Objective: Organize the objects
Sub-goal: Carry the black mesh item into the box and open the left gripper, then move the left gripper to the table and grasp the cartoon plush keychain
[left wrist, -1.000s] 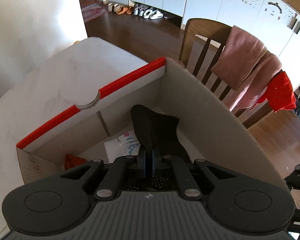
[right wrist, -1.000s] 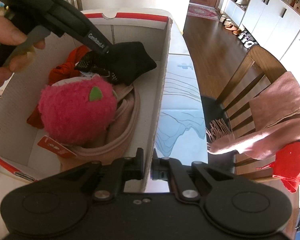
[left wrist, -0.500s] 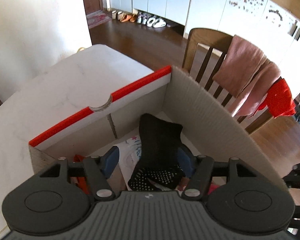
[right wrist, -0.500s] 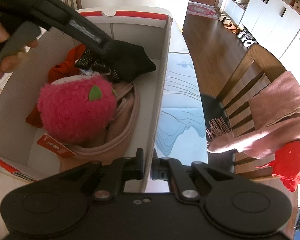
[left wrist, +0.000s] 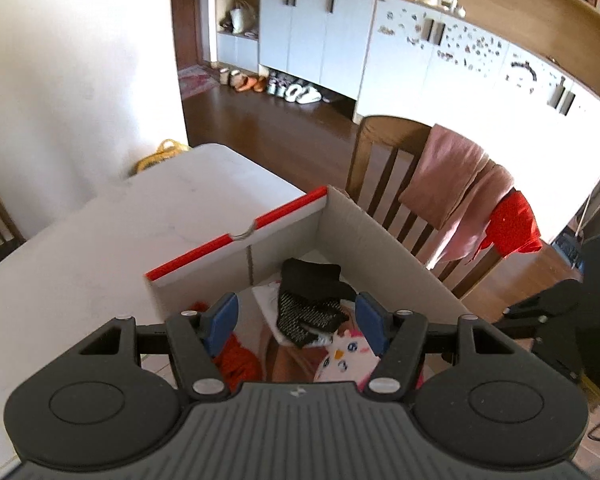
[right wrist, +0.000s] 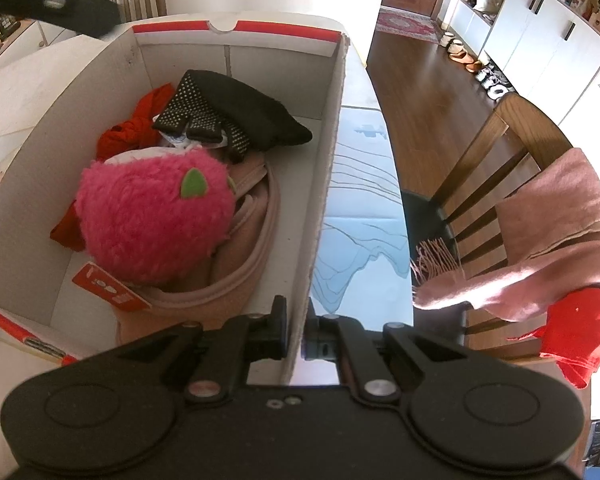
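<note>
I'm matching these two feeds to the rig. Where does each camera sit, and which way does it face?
Left wrist: on the left gripper, above the cardboard box, looking down at the black glove; its open blue-padded fingers show.
Right wrist: on the right gripper, clamped on the box's wall, facing along it; the left gripper's body shows top left.
Shared: box, glove, chair.

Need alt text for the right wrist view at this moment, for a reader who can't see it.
The right gripper is shut on the near wall of an open cardboard box on a white table. Inside lie a fuzzy pink plush toy, a black dotted glove, red cloth and a pink garment. A wooden chair draped with a pink scarf stands right.
</note>
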